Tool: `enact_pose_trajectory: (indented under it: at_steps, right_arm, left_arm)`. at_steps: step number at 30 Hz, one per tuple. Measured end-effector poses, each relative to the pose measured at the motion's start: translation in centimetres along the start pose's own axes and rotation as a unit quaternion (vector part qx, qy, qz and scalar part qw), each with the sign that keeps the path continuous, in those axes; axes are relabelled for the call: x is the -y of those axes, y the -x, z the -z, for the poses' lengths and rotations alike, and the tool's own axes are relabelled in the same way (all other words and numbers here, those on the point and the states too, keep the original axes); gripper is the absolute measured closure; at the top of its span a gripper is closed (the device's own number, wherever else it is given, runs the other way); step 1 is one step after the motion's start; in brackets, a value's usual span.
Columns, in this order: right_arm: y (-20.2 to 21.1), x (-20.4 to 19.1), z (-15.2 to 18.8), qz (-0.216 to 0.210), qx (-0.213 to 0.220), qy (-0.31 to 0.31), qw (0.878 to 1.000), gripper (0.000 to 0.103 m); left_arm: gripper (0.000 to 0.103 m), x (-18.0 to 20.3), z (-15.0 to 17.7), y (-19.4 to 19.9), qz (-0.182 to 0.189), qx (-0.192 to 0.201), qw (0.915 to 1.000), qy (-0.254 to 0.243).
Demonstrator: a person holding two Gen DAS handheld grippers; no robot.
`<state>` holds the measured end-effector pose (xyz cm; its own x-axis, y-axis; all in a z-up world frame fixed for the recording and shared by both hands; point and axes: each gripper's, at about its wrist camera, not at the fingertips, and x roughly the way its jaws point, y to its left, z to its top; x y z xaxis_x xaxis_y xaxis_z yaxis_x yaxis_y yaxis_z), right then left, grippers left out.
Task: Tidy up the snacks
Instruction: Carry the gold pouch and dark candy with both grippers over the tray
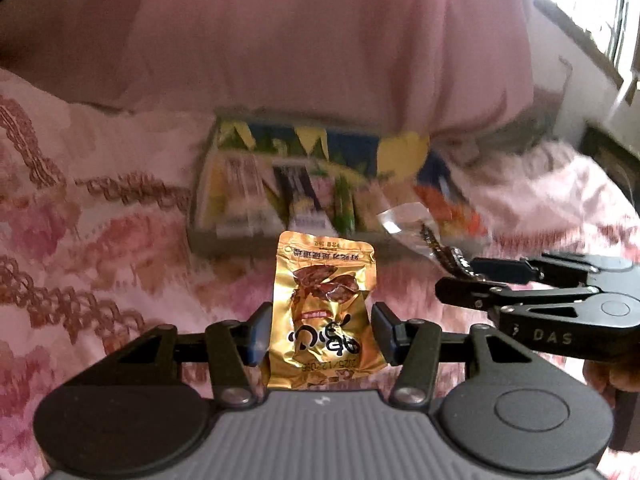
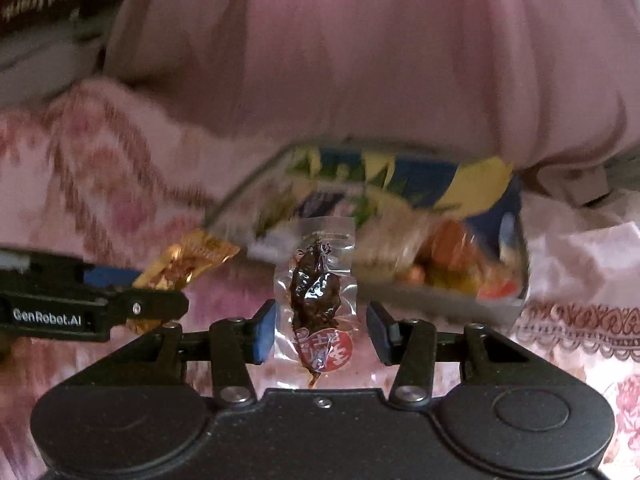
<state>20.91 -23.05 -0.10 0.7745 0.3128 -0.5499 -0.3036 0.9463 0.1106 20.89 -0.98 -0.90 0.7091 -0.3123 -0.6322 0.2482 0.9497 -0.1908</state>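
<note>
Between the blue-padded fingers of my left gripper (image 1: 320,334) stands a gold foil snack pouch (image 1: 325,312), upside down, crumpled and pinched at its sides. My right gripper (image 2: 322,334) carries a clear vacuum-sealed packet (image 2: 318,296) holding a dark brown snack with a red round label; its left pad touches the packet's edge, while a gap shows at the right pad, so I cannot tell how firmly it is clamped. Both grippers hang side by side above a pink floral bedspread (image 1: 80,240). Just beyond them sits a grey tray (image 2: 440,304) crowded with blurred colourful snack packs, yellow, blue and orange among them. Behind the tray rises a pink pleated fabric (image 1: 320,40), and a bright window (image 1: 592,4) shows at upper right.
</note>
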Motion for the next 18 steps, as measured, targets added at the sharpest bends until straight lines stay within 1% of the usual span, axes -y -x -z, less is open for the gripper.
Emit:
enact_pose_trajectory:
  at_steps: [4, 7, 9, 11, 14, 18]
  right_arm:
    - [0.2, 1.0, -1.8, -0.002, 0.044, -0.02, 0.999, 0.053]
    - [-0.2, 1.9, -3.3, -0.004, 0.07, -0.032, 0.997, 0.053]
    - [-0.8, 2.5, -4.5, 0.004, 0.083, -0.029, 0.996, 0.053]
    - [-1.4, 3.3, -5.3, 0.01, 0.094, -0.032, 0.995, 0.053]
    - [-2.9, 4.8, -6.6, 0.021, 0.109, -0.056, 0.992, 0.053]
    - [-5.1, 5.8, -7.4, 0.029, 0.114, -0.067, 0.991, 0.053]
  left_arm:
    - [0.046, 0.1, -1.6, -0.1, -0.002, 0.028, 0.9996, 0.01]
    - [0.046, 0.5, -3.3, -0.8, -0.004, 0.049, 0.9988, -0.002]
    - [0.046, 0.7, -4.8, -1.7, -0.008, 0.063, 0.998, -0.006]
    - [0.046, 0.6, -6.4, -2.9, -0.009, 0.075, 0.9971, -0.002]
    - [0.046, 0.4, -8.3, -5.1, -0.014, 0.088, 0.996, 0.005]
    - [0.046, -0.2, -9.5, -8.0, -0.018, 0.093, 0.9953, 0.02]
